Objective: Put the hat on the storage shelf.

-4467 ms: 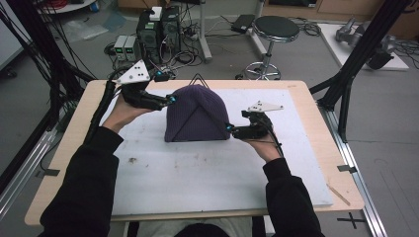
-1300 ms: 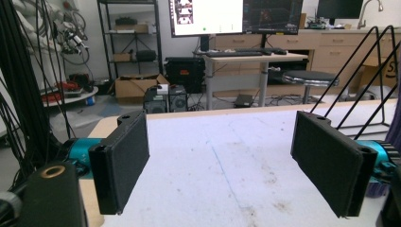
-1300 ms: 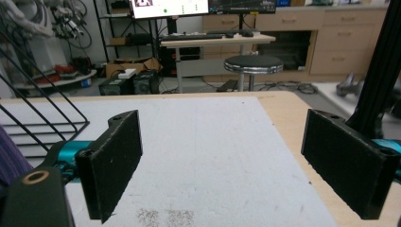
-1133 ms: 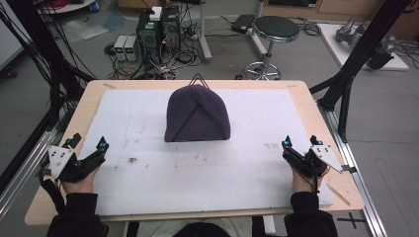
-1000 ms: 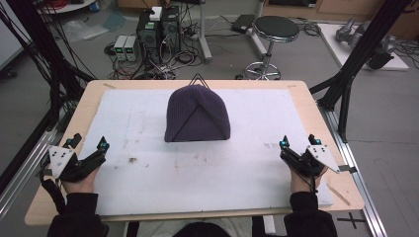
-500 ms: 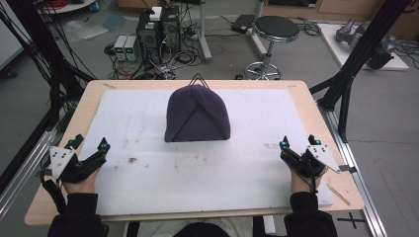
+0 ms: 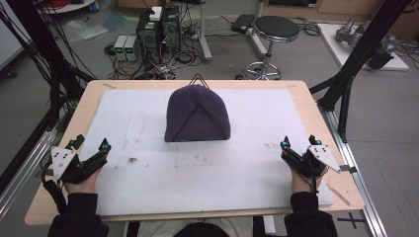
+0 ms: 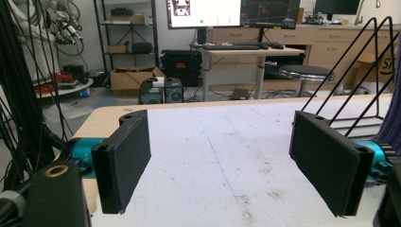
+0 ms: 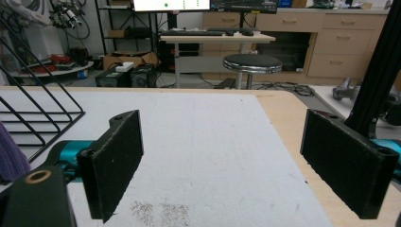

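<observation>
The person wears black long sleeves (image 7: pixel 79 217) that reach the wrists. Each hand holds a black tool: the left gripper (image 7: pixel 92 146) and the right gripper (image 7: pixel 298 143) each carry a grey three-cornered plate on top and small teal marks at the tips. Up close, the left fingers (image 8: pixel 124 158) and the right fingers (image 9: pixel 113 161) are flat, matt black rectangular pads on teal mounts with screw holes; a brass-ringed hole sits on the black body.

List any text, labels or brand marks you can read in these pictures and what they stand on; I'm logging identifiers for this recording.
None can be read.
Monitor behind the table, left gripper view: bright window with dark marks, too blurred to read.
Second monitor beside it: coloured lines, too small to read.
Cardboard box at the right, behind the wire rack: part of a dark printed mark, cut off and unreadable.
</observation>
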A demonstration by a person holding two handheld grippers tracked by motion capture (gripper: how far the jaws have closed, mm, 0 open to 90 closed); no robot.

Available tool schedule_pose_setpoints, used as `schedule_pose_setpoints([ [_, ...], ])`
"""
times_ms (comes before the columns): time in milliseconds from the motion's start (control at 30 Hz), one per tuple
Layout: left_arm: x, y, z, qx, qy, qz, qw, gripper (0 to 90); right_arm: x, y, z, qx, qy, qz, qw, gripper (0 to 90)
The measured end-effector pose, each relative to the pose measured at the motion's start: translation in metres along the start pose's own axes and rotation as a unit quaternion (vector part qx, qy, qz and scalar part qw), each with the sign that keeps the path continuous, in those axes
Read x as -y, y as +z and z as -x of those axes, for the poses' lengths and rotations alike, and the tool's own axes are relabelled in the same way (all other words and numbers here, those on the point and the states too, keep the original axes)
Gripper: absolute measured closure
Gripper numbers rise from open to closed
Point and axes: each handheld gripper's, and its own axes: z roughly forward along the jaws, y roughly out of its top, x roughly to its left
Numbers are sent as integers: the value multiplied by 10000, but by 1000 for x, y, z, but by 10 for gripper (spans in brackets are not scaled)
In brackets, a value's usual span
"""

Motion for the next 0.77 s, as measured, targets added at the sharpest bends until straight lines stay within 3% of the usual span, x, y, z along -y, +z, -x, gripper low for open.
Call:
schedule_pose_setpoints([
  [767,3,-1,-1,57,-113,14,9999,221,1,1,0,-36,-20,-71,10000,134],
])
